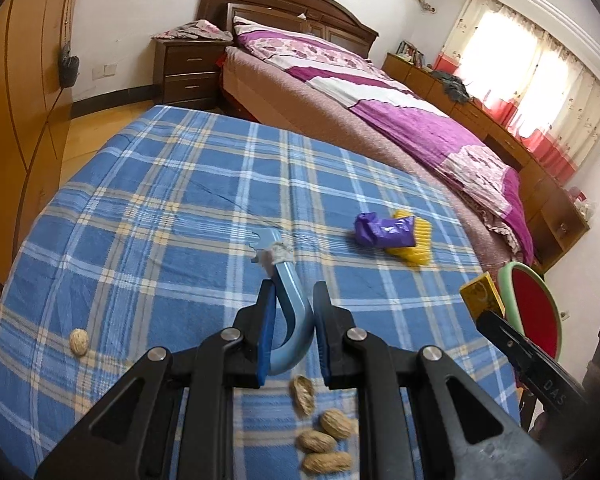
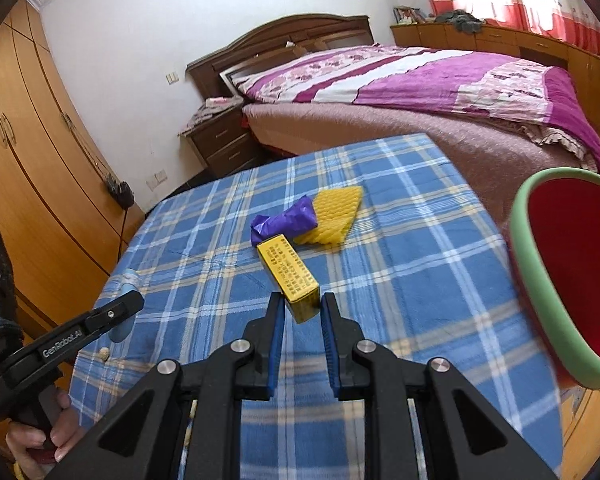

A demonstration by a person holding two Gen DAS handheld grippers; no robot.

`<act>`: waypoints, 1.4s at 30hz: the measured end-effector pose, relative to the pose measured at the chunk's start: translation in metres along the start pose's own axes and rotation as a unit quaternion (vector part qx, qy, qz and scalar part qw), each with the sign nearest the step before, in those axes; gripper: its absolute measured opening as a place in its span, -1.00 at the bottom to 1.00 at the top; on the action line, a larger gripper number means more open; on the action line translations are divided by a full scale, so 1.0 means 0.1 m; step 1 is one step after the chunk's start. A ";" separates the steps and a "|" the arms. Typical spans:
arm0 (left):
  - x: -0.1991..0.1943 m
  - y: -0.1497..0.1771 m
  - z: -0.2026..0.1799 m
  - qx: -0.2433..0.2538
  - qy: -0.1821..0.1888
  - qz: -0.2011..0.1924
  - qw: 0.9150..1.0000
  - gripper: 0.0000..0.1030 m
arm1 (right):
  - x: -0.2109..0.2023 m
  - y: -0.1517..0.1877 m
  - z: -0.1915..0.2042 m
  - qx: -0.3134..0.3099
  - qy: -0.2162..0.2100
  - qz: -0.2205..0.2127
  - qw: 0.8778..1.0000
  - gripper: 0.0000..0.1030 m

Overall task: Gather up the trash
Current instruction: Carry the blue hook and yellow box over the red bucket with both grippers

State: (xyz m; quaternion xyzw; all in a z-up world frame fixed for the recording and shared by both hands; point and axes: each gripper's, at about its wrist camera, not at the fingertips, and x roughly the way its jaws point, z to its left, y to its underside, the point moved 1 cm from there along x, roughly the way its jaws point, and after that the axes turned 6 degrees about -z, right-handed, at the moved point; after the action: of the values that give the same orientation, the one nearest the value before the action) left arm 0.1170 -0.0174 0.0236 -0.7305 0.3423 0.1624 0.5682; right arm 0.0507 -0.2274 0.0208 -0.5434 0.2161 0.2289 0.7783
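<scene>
Lower centre of both views: left gripper (image 1: 294, 312) clamped on blue hook (image 1: 290, 320); right gripper (image 2: 302, 310) clamped on yellow box (image 2: 290, 276). Neither yet in red bin (image 2: 556, 264), right edge. Uncollected on checked cloth (image 1: 160, 200): purple wrapper (image 1: 380, 230), yellow netting (image 2: 338, 212), peanut shells (image 1: 324, 436). Judged early.

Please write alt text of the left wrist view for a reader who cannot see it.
The left gripper is shut on a curved light-blue plastic piece above a blue plaid tablecloth. Peanut shells lie below it, and a purple wrapper on yellow foam netting lies further away. At the right edge, the right gripper holds a yellow box.
</scene>
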 end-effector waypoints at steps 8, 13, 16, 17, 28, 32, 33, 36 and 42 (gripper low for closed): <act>-0.17 0.04 -0.22 0.015 0.020 -0.005 1.000 -0.64 | -0.33 0.08 -0.14 0.019 0.005 -0.020 1.000 -0.60; -0.27 0.07 -0.38 0.026 0.036 -0.007 0.999 -0.64 | -0.57 0.10 -0.27 0.032 0.014 -0.041 0.999 -0.60; -0.32 0.10 -0.51 0.036 0.047 -0.006 0.998 -0.64 | -0.70 0.11 -0.35 0.040 0.021 -0.054 0.998 -0.60; -0.32 0.11 -0.54 0.039 0.050 -0.006 0.998 -0.64 | -0.76 0.12 -0.38 0.043 0.024 -0.059 0.997 -0.60; -0.37 0.26 -1.16 0.096 0.093 0.008 0.991 -0.64 | -1.15 0.16 -0.83 0.084 0.048 -0.093 0.991 -0.60; -0.35 0.31 -1.40 0.119 0.107 0.017 0.987 -0.64 | -1.22 0.17 -1.00 0.101 0.056 -0.100 0.988 -0.60; -0.34 0.32 -1.46 0.124 0.112 0.020 0.986 -0.64 | -1.23 0.17 -1.04 0.105 0.058 -0.101 0.988 -0.60; -0.31 0.35 -1.65 0.144 0.123 0.026 0.982 -0.64 | -1.28 0.18 -1.16 0.116 0.069 -0.106 0.985 -0.60; -0.18 0.40 -2.06 0.179 0.153 0.042 0.971 -0.64 | -1.36 0.20 -1.48 0.143 0.096 -0.117 0.978 -0.60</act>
State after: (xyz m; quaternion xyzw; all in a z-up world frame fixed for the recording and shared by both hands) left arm 0.0454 -0.2100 0.0679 -0.6183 0.4790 0.0088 0.6230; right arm -0.0834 -0.3778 0.0389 -0.4676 0.2550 0.0495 0.8449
